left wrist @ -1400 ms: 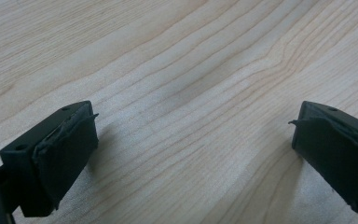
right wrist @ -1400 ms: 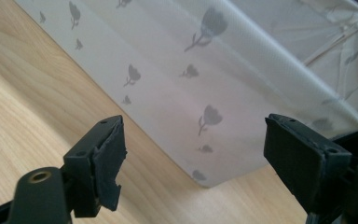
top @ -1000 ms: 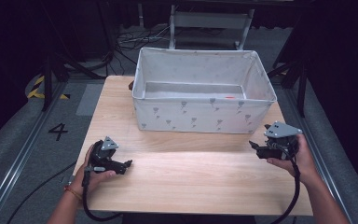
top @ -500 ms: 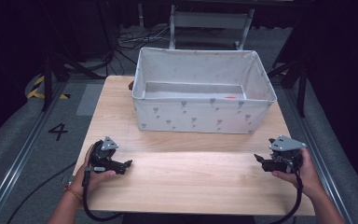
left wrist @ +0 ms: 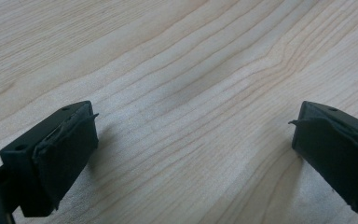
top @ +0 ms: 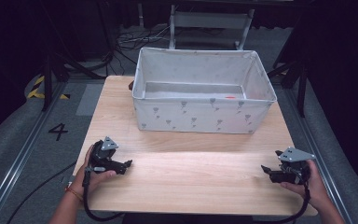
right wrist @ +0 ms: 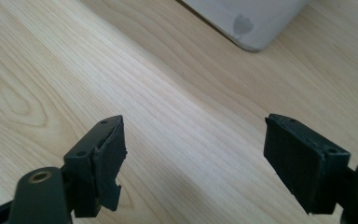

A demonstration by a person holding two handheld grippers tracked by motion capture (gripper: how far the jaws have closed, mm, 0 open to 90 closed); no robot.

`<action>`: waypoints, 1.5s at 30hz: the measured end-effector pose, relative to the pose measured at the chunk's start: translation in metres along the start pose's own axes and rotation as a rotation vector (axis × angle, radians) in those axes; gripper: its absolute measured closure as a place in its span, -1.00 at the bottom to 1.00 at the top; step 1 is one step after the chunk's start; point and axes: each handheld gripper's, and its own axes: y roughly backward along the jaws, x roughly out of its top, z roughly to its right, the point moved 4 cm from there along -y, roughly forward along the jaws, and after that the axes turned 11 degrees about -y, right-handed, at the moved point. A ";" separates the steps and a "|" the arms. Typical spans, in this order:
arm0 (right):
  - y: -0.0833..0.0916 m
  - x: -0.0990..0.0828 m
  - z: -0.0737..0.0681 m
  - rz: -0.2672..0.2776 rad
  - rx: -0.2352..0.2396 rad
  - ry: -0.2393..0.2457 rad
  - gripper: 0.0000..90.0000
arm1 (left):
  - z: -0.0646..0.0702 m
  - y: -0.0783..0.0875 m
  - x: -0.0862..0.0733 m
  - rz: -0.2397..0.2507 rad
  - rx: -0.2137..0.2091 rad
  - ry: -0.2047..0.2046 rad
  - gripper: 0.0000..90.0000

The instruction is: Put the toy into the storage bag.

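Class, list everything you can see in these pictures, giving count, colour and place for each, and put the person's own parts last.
Fabric bin: one, pale grey with small darker motifs, far half of the table.
Red item: one, small, inside the bin at right; too small to identify.
Table: one, light wood, centre.
Chair: one, grey, beyond the table.
Floor number 4: one, black, left of the table.
Left gripper: one, black, near left of the table, jaws open, nothing between them.
Right gripper: one, black, near right, jaws open, nothing between them.
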 end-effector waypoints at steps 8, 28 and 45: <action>0.001 -0.025 0.007 -0.004 0.029 -0.080 -0.51 | 0.000 0.000 0.000 0.000 0.000 0.001 -0.99; -0.004 -0.058 0.025 0.029 0.092 -0.253 -0.60 | 0.000 0.000 0.000 -0.003 -0.003 0.003 -0.99; -0.004 -0.058 0.026 0.028 0.083 -0.264 -0.60 | 0.000 0.000 0.000 -0.001 0.002 0.006 -1.00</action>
